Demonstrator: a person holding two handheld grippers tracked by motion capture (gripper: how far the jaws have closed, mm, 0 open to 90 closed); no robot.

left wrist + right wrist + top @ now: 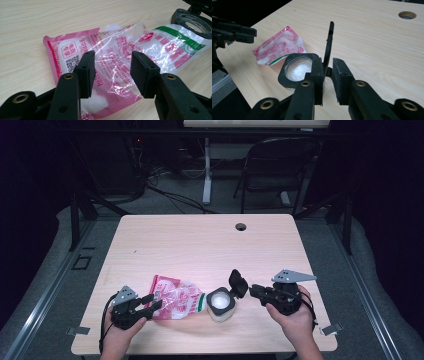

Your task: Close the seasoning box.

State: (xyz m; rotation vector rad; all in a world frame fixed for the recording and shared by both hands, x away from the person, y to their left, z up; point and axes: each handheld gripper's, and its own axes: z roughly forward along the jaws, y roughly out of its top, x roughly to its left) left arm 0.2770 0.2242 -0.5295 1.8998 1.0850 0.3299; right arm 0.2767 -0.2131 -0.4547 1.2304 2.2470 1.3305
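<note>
A pink and clear plastic bag [175, 299] with white granules lies flat on the wooden table [200, 240]. Its green-striped end points at a small white container [220, 304] with a black top. My left gripper [154, 302] hovers at the bag's left end. In the left gripper view the jaws [112, 72] stand apart over the crinkled bag [120, 50], not pressing it. The container [297, 70] holds white granules, and its black flip lid [329, 42] stands upright. My right gripper [327, 75] has that lid between its jaws: the left pad touches it, while a gap remains at the right pad.
A round cable hole [241, 226] sits near the table's far edge. Beyond the table stand a dark folding chair [280, 165] and cables on the floor. The near table edge runs just below both hands. The left gripper [234, 31] shows at the far left of the right gripper view.
</note>
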